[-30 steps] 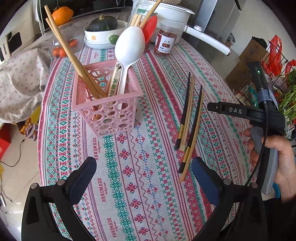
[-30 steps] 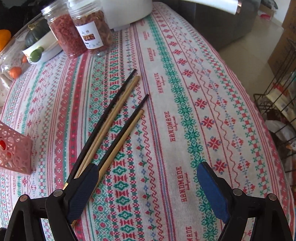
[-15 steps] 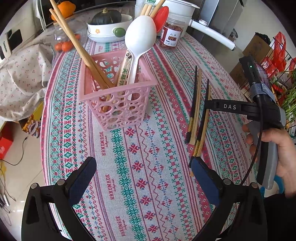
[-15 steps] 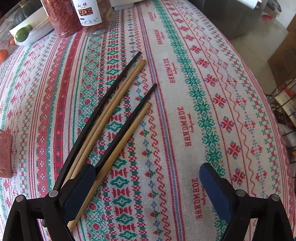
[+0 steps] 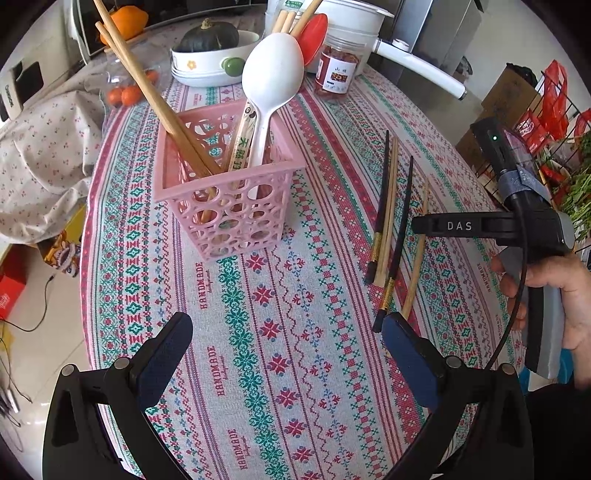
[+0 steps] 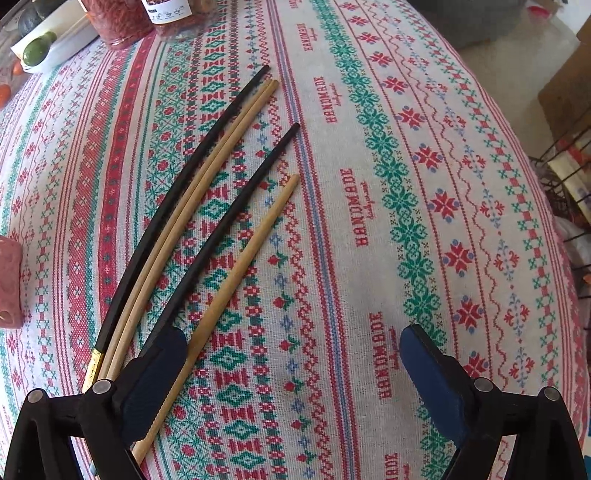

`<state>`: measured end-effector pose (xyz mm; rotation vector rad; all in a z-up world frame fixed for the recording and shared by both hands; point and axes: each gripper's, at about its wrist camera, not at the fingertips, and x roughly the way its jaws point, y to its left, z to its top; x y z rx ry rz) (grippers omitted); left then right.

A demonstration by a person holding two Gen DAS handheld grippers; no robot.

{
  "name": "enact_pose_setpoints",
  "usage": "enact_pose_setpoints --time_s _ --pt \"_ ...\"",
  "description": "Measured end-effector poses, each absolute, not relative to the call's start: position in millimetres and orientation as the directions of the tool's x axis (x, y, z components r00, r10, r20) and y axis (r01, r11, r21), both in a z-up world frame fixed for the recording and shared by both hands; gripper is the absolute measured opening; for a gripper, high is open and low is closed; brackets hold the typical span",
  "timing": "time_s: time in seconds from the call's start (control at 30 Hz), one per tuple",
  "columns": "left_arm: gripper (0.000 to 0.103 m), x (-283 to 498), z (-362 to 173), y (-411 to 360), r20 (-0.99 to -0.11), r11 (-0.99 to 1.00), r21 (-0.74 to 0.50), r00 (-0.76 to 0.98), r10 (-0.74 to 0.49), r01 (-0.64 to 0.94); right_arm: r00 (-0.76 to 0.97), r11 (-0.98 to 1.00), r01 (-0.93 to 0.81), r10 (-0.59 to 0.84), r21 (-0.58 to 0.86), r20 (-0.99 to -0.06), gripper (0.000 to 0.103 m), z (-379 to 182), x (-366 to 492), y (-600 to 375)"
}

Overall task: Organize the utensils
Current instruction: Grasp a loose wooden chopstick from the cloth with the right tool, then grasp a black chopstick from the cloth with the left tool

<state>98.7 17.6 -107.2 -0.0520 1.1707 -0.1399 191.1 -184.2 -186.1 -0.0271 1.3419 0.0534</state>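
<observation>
A pink perforated basket [image 5: 225, 199] stands on the patterned tablecloth and holds wooden chopsticks [image 5: 155, 99], a white spoon [image 5: 271, 81] and a wrapped chopstick pair. Several loose chopsticks lie to its right: a black one [image 6: 177, 206] beside two wooden ones [image 6: 207, 199], then another black one [image 6: 229, 221] and a single wooden one [image 6: 236, 277]. They also show in the left wrist view [image 5: 391, 221]. My right gripper [image 6: 291, 369] is open low over the cloth, its left finger beside the single wooden chopstick. My left gripper [image 5: 284, 354] is open and empty in front of the basket.
At the back stand a red jar [image 5: 336, 72], a white bowl with a dark squash [image 5: 210, 55], a white pot [image 5: 354, 22] and small tomatoes [image 5: 125, 94]. A floral cloth [image 5: 40, 155] drapes the table's left side. A wire rack [image 5: 546, 122] stands right of the table.
My right gripper has moved forward and lower along the loose chopsticks, which now fill more of its view. My left gripper has moved closer to the basket.
</observation>
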Motion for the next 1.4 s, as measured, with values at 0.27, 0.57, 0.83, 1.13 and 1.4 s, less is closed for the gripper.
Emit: enact_pose_setpoints --time_s 0.27,0.57,0.83,1.13,1.4 --pt "0.103 94.0 -92.6 0.8 -0.887 0.986 -0.113 0.435 -0.156 0.124 0.236 0.997 -0.08 -0.003 -0.023 -0.972 0.07 -180.5 186.0 -178.6" --pt "0.103 83.4 -84.2 -54.2 -0.864 0.952 -0.116 0.445 -0.237 0.282 0.229 0.995 -0.05 0.1 0.091 -0.968 0.005 -166.7 184.4 -239.8" --pt "0.103 139.7 -103.9 -118.3 -0.941 0.923 -0.086 0.273 -0.199 0.376 0.283 0.98 -0.031 0.199 0.198 -0.938 0.005 -136.4 169.0 -294.0" --pt "0.07 214.4 -125.6 -142.2 -0.96 0.949 -0.006 0.263 -0.094 0.316 0.292 0.962 -0.027 0.267 0.272 -0.918 0.006 -130.9 174.7 -310.1" --pt "0.025 244.1 -147.6 -150.3 -0.967 0.95 -0.062 0.219 -0.133 0.305 0.279 0.953 -0.031 0.298 0.302 -0.913 0.006 -137.3 193.3 -323.8"
